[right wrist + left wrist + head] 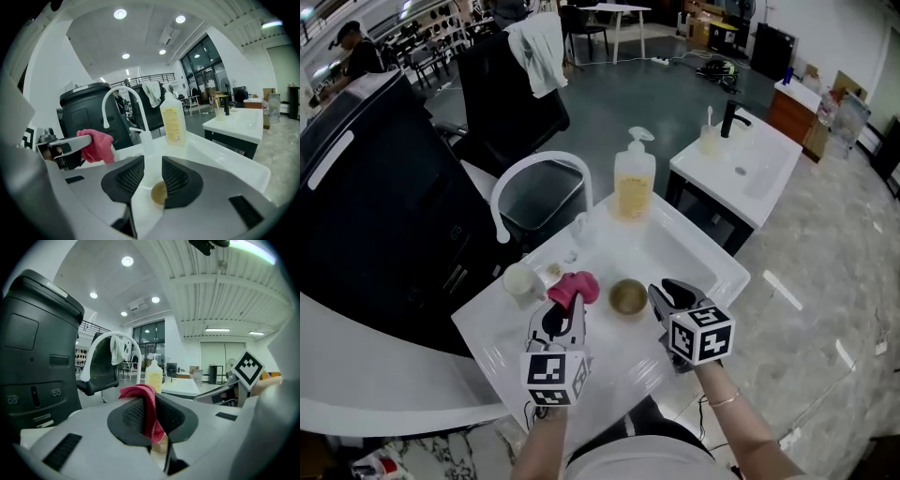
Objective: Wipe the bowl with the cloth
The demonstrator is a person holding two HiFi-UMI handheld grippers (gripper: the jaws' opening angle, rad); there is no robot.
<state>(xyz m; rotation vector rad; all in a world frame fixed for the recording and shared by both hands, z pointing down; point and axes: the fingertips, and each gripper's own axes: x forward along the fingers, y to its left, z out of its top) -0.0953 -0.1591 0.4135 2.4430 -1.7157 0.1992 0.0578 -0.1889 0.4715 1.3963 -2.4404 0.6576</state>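
A small brown bowl (628, 298) sits in the white sink basin (712, 267). My left gripper (566, 306) is shut on a pink cloth (576, 286), held just left of the bowl and above the basin. In the left gripper view the cloth (147, 411) hangs pinched between the jaws of the left gripper (151, 409). My right gripper (660, 296) is at the bowl's right side. In the right gripper view the right gripper (152, 171) stands open with a bare gap, and the bowl (158, 192) shows below, partly behind the right jaw. The cloth (97, 145) is at the left.
A yellow soap dispenser (634, 178) stands at the basin's far edge. A white arched faucet (534, 169) and a small white cup (519, 280) are at the left. A second sink (741, 169) stands to the right, a black office chair (502, 103) behind.
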